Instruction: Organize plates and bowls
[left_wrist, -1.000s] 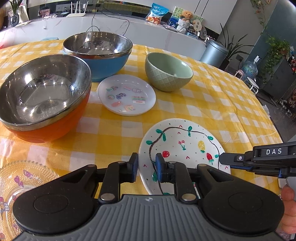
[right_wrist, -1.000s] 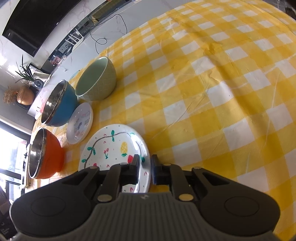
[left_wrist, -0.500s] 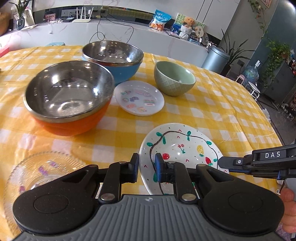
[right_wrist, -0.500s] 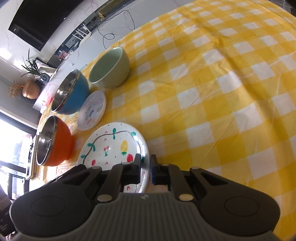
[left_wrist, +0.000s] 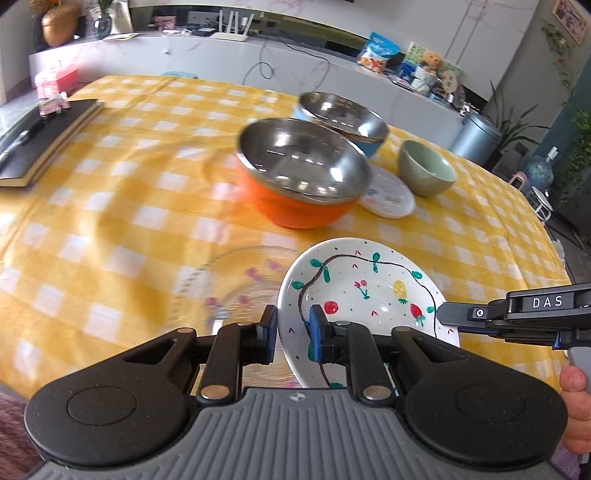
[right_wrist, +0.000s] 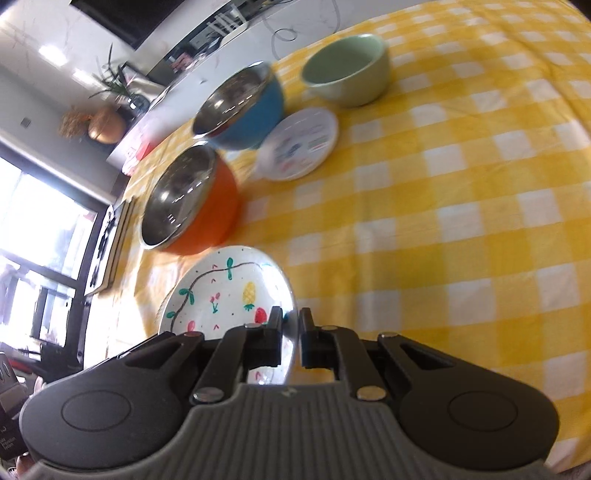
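Note:
A white painted plate with fruit drawings is held off the table by both grippers. My left gripper is shut on its near rim. My right gripper is shut on its right rim, and its tip shows in the left wrist view. The plate also shows in the right wrist view. It hangs partly over a clear glass plate lying on the yellow checked cloth. Beyond stand an orange steel bowl, a blue steel bowl, a green bowl and a small white plate.
A black notebook lies at the far left of the table. A counter with clutter runs behind the table. A grey bin stands past the table's far right edge.
Both grippers have lifted the painted plate and carried it left, so it now hangs over the glass plate. The bowls appear further right in the left wrist view.

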